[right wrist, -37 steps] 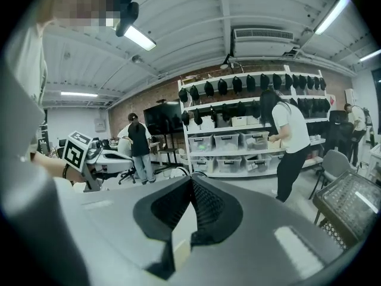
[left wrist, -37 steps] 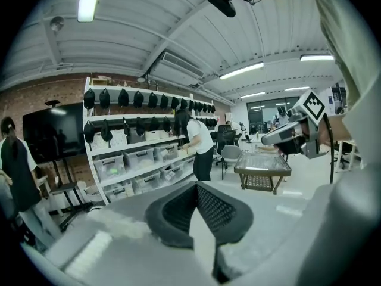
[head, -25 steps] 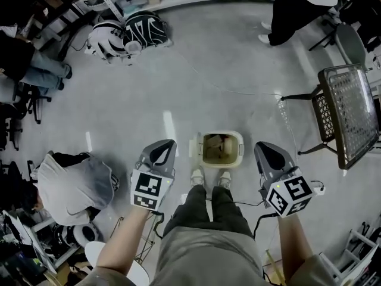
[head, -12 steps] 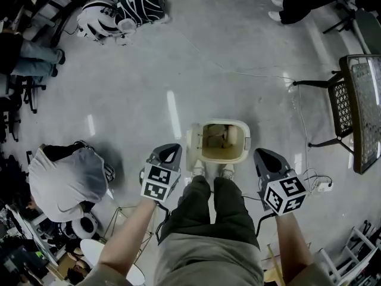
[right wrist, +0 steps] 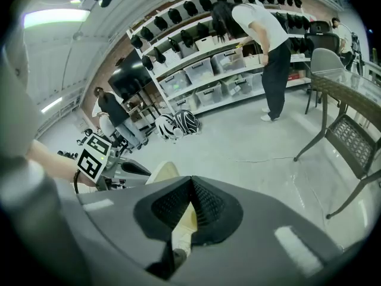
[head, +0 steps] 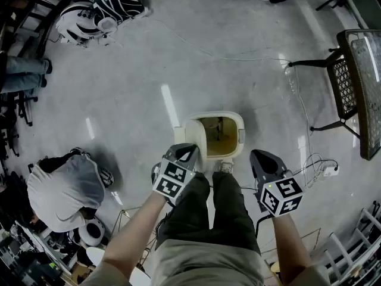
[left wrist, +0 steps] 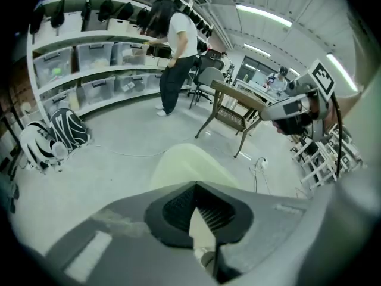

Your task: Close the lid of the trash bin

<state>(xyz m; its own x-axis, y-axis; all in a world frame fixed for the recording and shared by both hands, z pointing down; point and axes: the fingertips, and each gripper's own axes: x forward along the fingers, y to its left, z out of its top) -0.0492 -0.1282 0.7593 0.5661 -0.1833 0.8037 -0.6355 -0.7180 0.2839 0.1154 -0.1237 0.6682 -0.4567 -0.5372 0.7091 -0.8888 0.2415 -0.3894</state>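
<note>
The cream trash bin (head: 229, 121) stands open on the floor just ahead of the holder's shoes, and its dark inside shows. Its lid (head: 191, 134) stands up along the bin's left side. My left gripper (head: 189, 150) is shut and empty, with its tips right at the lid's near edge. In the left gripper view the lid (left wrist: 189, 167) rises pale just beyond the shut left gripper (left wrist: 195, 185). My right gripper (head: 257, 156) is shut and empty, a little right of the bin. In the right gripper view the right gripper (right wrist: 191, 179) points past the lid (right wrist: 159, 174).
A metal mesh table (head: 364, 82) and a chair (head: 334, 89) stand at the right. A thin cable (head: 238, 58) crosses the floor beyond the bin. Striped bags (head: 98, 9) lie at the far left. A person in grey (head: 62, 189) crouches at the left.
The left gripper has moved right and forward, up to the upright lid. The bin now lies closer under the head view. The right gripper has hardly shifted.
</note>
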